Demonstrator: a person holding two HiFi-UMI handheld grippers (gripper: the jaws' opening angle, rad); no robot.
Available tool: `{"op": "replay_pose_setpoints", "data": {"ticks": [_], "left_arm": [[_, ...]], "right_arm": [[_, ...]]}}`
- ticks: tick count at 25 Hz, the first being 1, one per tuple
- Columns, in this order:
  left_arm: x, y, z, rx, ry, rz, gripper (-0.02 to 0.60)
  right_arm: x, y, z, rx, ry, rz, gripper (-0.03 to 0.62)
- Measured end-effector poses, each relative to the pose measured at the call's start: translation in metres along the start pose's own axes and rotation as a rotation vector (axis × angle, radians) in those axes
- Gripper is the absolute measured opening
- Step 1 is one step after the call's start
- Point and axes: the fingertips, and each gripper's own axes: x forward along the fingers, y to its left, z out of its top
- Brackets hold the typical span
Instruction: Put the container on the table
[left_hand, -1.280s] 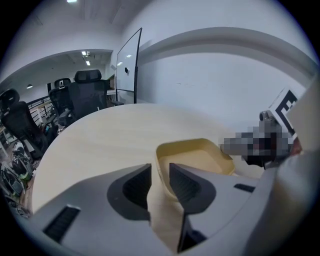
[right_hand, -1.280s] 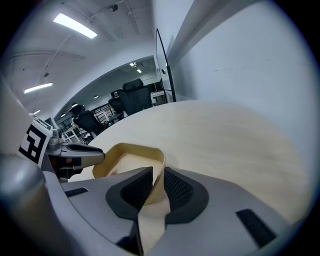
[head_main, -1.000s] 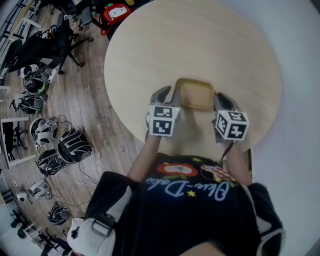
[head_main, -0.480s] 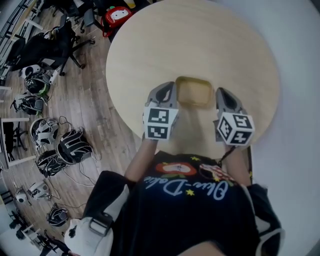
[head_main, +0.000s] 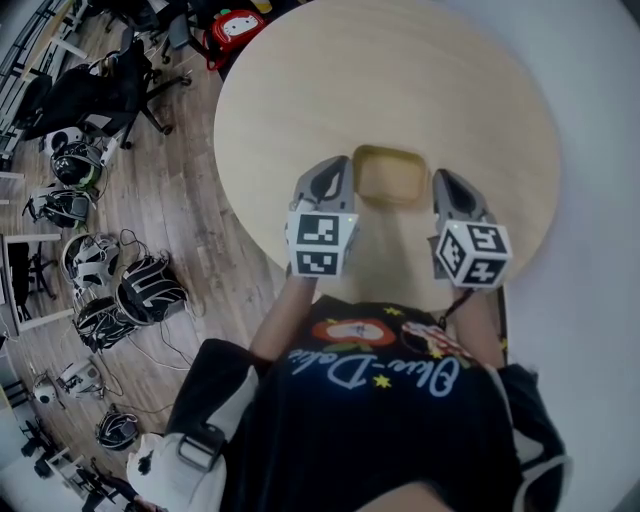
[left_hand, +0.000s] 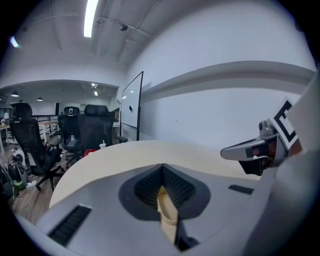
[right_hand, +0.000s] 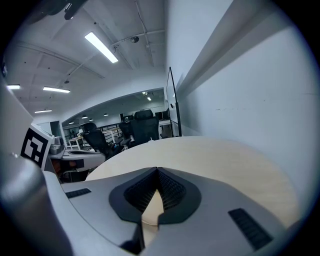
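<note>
A shallow tan container (head_main: 390, 178) is low over or on the round wooden table (head_main: 400, 80), near the edge closest to me. My left gripper (head_main: 338, 172) is at its left rim and my right gripper (head_main: 440, 183) at its right rim. In the left gripper view the jaws (left_hand: 162, 172) are together on a thin tan strip of the container (left_hand: 167, 214). The right gripper view shows the same: jaws (right_hand: 157, 174) together with a tan sliver (right_hand: 149, 214) between them. The jaw bodies hide the rest of the container in both gripper views.
Left of the table, on the wooden floor, stand office chairs (head_main: 95, 85) and several helmets with cables (head_main: 140, 290). A red object (head_main: 232, 22) sits beyond the table's far left edge. A pale wall runs along the right side. Bare tabletop stretches beyond the container.
The container and both grippers have shifted slightly away from me, farther onto the table. Both grippers keep the same hold at its two sides.
</note>
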Motion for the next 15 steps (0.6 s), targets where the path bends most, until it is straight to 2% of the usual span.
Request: {"op": "replay_pose_setpoints", "data": {"ticks": [15], "left_arm": [[0.0032,0.0063,-0.0061,-0.009,0.022,0.004,0.0]], "right_arm": [[0.0032,0.0027,0.0013,-0.018,0.012,-0.002,0.0]]}}
